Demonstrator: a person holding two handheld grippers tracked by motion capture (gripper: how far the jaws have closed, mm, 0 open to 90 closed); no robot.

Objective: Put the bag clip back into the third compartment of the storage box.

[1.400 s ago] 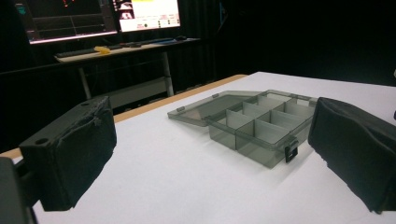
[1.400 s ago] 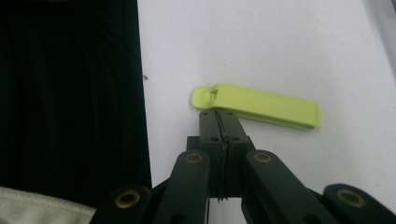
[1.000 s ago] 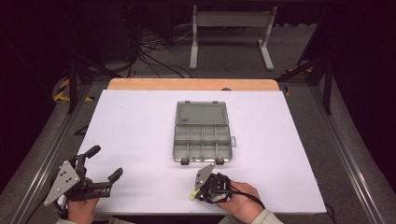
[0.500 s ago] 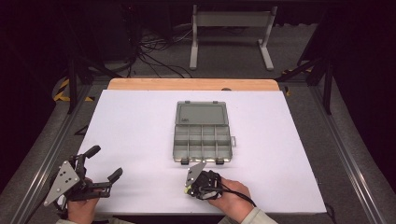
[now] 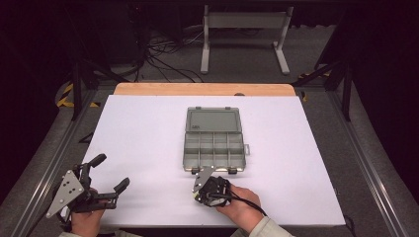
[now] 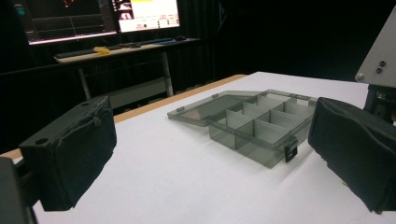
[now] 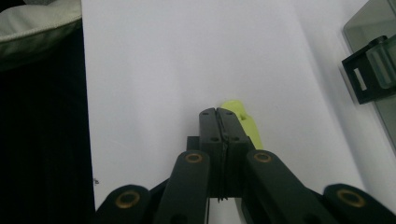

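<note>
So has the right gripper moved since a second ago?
Yes. In the high view the right gripper has shifted slightly left along the near edge of the compartment box, which hasn't moved.

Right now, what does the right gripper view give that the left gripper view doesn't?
The right gripper view has the right gripper with jaws pressed together, a yellow-green piece beside its tip on the white table, and one black latch up close. The left gripper view has the left gripper with jaws wide apart, the whole open compartment box with its lid laid flat, and monitors behind. Both share the table and box.
</note>
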